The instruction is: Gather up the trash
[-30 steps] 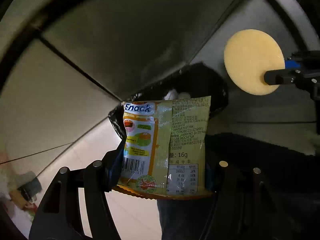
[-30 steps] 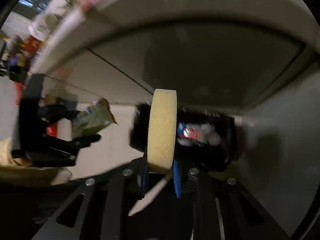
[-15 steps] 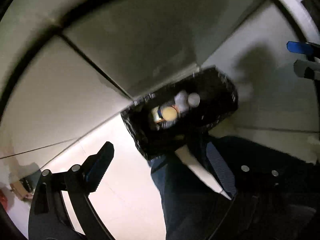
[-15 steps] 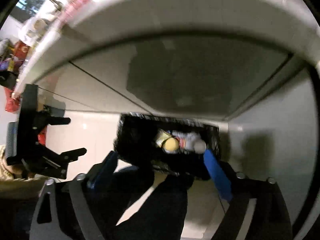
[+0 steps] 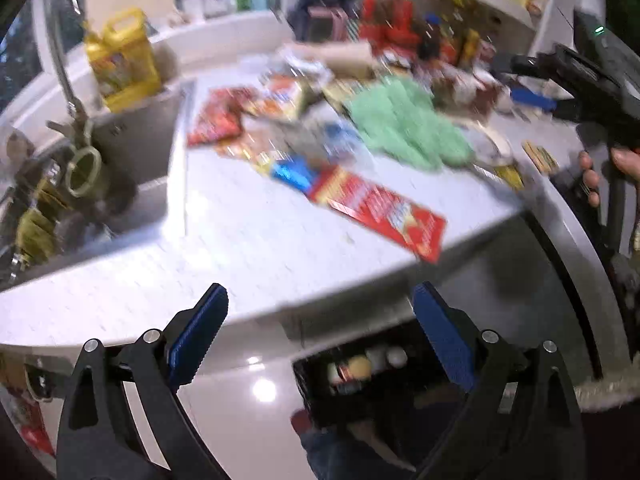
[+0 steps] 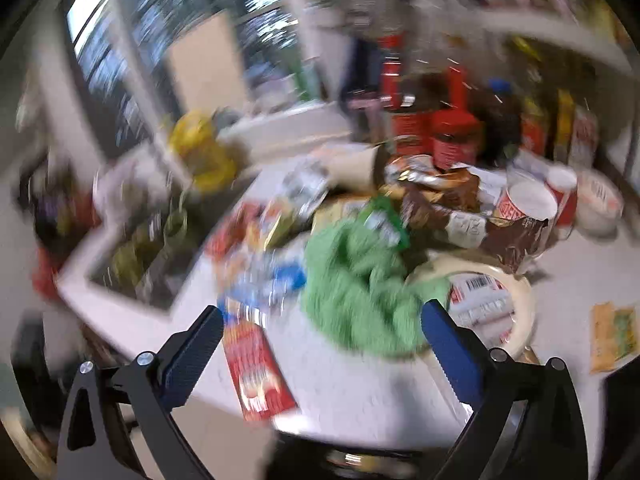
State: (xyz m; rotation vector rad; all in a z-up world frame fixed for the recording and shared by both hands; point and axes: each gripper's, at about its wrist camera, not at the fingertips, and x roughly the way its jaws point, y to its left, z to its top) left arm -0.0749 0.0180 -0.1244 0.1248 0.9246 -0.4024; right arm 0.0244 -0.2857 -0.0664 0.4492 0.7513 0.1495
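Note:
My left gripper [image 5: 318, 296] hangs open and empty above the front edge of the white counter [image 5: 240, 248]. Below it on the floor stands the black trash bin [image 5: 316, 396], with a yellow sponge disc [image 5: 360, 366] and other trash inside. My right gripper [image 6: 322, 312] is empty and its jaws are still opening over the counter; in the left wrist view it shows at the far right [image 5: 520, 82], held by a hand. A red snack packet [image 5: 380, 212] [image 6: 256, 372] lies at the counter's front edge. Both views are motion-blurred.
A green cloth [image 6: 352, 280] lies mid-counter among several wrappers. A brown bag [image 6: 460, 208], paper cups [image 6: 524, 204] and sauce bottles [image 6: 452, 136] stand behind. A plate [image 6: 524, 320] holds a barcoded packet. The sink [image 5: 120, 148] and a yellow jug [image 5: 124, 60] are at the left.
The left gripper let go of the snack packet and the right let go of the sponge disc; both landed in the bin. Both grippers then rose from the bin to counter height.

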